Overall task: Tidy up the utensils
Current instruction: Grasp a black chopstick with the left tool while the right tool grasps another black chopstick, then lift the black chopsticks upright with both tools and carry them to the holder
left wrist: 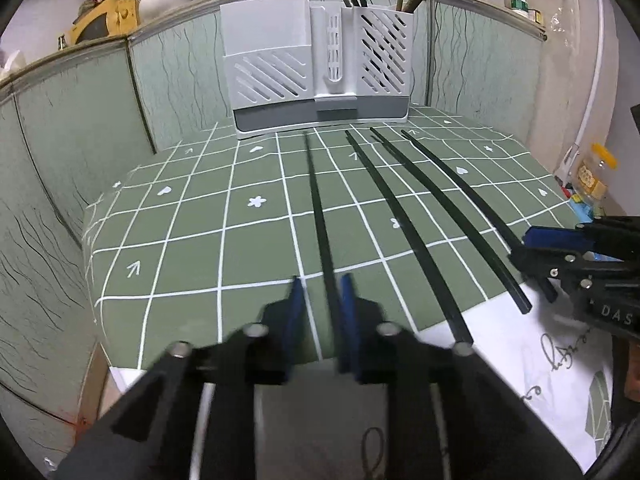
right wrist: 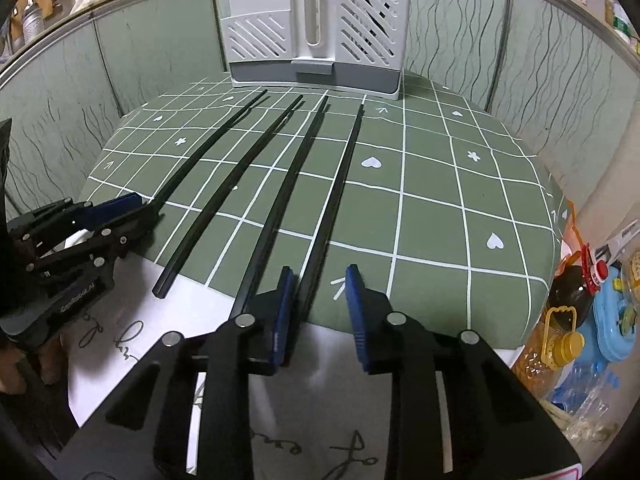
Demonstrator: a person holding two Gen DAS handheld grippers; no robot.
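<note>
- Left tongs (left wrist: 320, 292) are closed on the leftmost chopstick (left wrist: 316, 200).
- Right tongs (right wrist: 320, 280) straddle the rightmost chopstick (right wrist: 340, 184), not yet pinching it.
- Both chopsticks lie on the tabletop (right wrist: 460, 200) before the white holder (left wrist: 316, 68).

Black tongs (left wrist: 322, 292), blue ribbed pads (right wrist: 282, 312), silver pivot pins.

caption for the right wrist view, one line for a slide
Right tool straddling the rightmost of four black chopsticks on green checked cloth, white utensil holder behind.

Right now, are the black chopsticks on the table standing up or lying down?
Lying down: four black chopsticks lie flat on the green checked tablecloth.
</note>
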